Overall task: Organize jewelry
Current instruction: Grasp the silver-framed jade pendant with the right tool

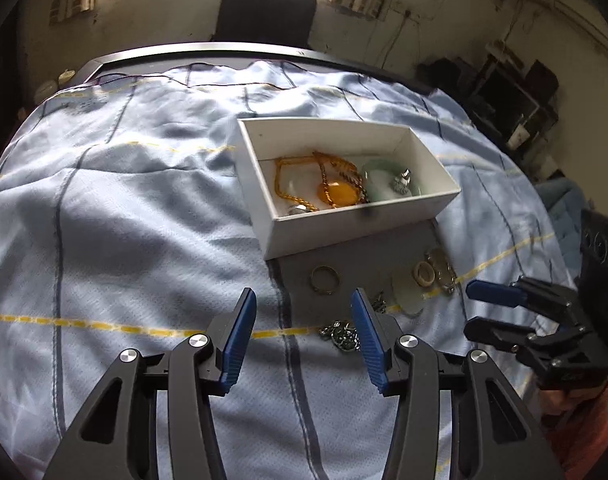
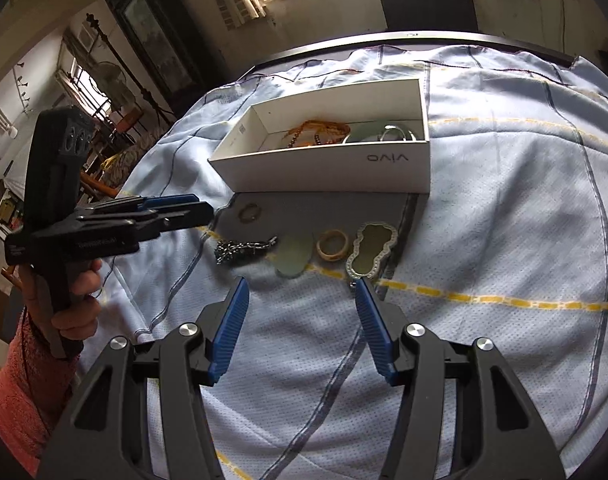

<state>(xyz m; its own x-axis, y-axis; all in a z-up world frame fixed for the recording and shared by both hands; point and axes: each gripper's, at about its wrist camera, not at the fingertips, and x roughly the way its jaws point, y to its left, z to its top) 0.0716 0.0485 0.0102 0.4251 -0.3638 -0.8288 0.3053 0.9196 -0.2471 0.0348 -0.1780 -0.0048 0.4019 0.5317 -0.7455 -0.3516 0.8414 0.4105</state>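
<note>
A white box (image 1: pixel 343 228) (image 2: pixel 323 176) on the cloth holds an amber necklace (image 1: pixel 331 192), a green bangle (image 1: pixel 377 180) and a silver piece. In front of it a grey mat (image 2: pixel 335 208) carries a dark ring (image 1: pixel 325 279) (image 2: pixel 250 213), a silver chain (image 1: pixel 343 334) (image 2: pixel 240 250), a pale jade disc (image 1: pixel 407 296) (image 2: pixel 294 256), a cream ring (image 1: pixel 423 273) (image 2: pixel 332 245) and a scalloped silver bracelet (image 1: pixel 441 270) (image 2: pixel 371 250). My left gripper (image 1: pixel 304 300) (image 2: pixel 204 208) hovers open just short of the chain. My right gripper (image 2: pixel 302 284) (image 1: pixel 469 307) stands open near the bracelet, holding nothing.
A light blue checked cloth (image 1: pixel 144 200) covers the table, rumpled near the far edge (image 1: pixel 192 50). A dark chair (image 1: pixel 266 12) stands beyond it under a bright window. A hand (image 2: pixel 76 292) in a pink sleeve holds the left gripper. Cluttered shelves (image 1: pixel 511 92) stand at the right.
</note>
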